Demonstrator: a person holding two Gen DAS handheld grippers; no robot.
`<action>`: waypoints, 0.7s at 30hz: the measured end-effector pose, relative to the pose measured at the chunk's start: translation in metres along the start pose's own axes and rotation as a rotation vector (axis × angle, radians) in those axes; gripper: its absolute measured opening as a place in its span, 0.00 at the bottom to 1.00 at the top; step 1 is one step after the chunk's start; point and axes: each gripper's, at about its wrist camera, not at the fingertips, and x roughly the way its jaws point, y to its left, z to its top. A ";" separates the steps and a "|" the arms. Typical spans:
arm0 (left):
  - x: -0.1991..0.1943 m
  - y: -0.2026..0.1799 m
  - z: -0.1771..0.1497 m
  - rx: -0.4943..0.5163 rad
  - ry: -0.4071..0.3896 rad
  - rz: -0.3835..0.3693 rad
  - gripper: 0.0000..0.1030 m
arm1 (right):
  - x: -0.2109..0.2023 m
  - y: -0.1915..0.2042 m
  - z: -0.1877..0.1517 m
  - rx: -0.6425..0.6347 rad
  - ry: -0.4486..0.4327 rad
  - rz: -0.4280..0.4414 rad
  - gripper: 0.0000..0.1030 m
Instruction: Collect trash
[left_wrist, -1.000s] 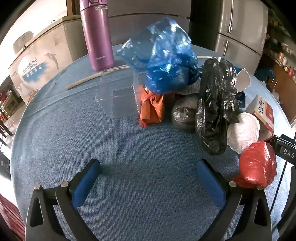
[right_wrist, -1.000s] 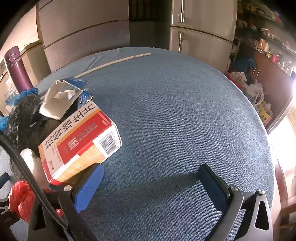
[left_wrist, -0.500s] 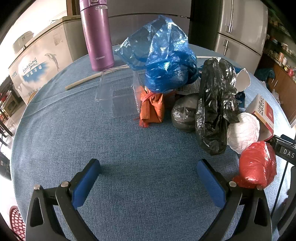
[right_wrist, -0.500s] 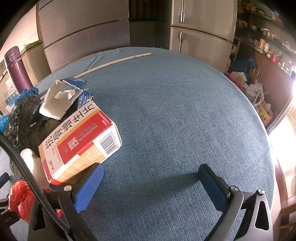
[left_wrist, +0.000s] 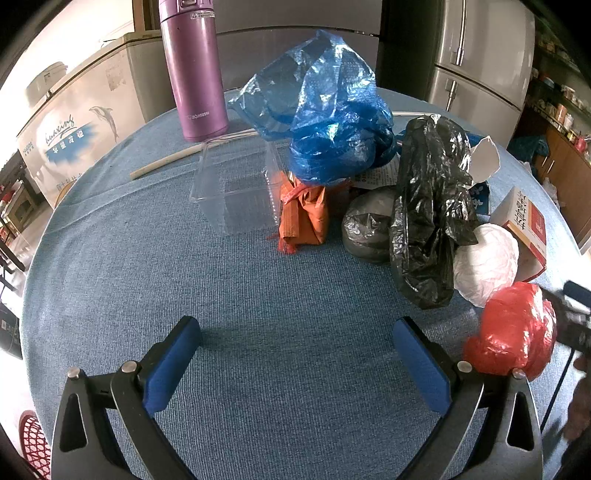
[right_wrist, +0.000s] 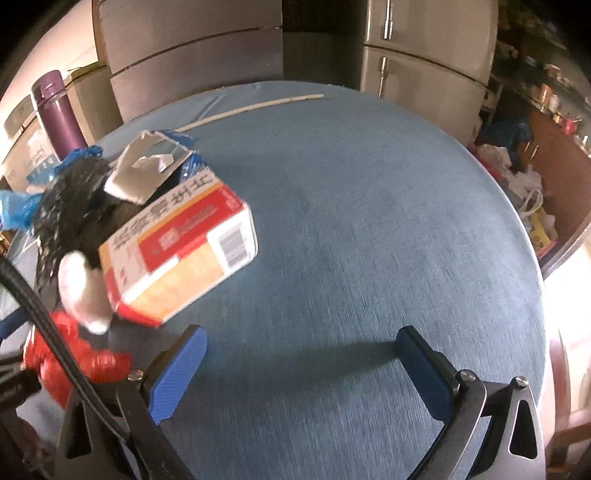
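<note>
A heap of trash lies on the blue round table (left_wrist: 258, 295): a blue plastic bag (left_wrist: 332, 125), an orange wrapper (left_wrist: 304, 214), a grey ball (left_wrist: 365, 229), a black bag (left_wrist: 432, 206), a white wad (left_wrist: 484, 262), a red bag (left_wrist: 513, 332), a clear plastic box (left_wrist: 236, 192) and a red-and-white carton (left_wrist: 528, 225). My left gripper (left_wrist: 295, 358) is open and empty, short of the heap. My right gripper (right_wrist: 301, 373) is open and empty, just right of the carton (right_wrist: 181, 254) and the red bag (right_wrist: 70, 354).
A purple thermos (left_wrist: 194, 66) stands at the table's far side, with a thin wooden stick (left_wrist: 177, 158) lying near it. Fridges and cabinets (left_wrist: 476, 51) stand behind the table. A red basket (left_wrist: 35, 446) shows below the table's left edge.
My right gripper has pulled back and up from the carton, its view now blurred. My left gripper has stayed nearly still. The trash has not moved.
</note>
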 end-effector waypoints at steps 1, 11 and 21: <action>0.000 0.000 0.000 0.001 0.003 0.000 1.00 | -0.004 0.001 -0.006 0.006 -0.009 -0.002 1.00; -0.061 -0.008 -0.028 0.023 -0.017 0.111 1.00 | -0.060 -0.028 -0.036 0.086 -0.058 0.073 1.00; -0.224 -0.015 -0.037 0.044 -0.361 0.266 1.00 | -0.190 -0.028 -0.039 0.097 -0.351 0.238 1.00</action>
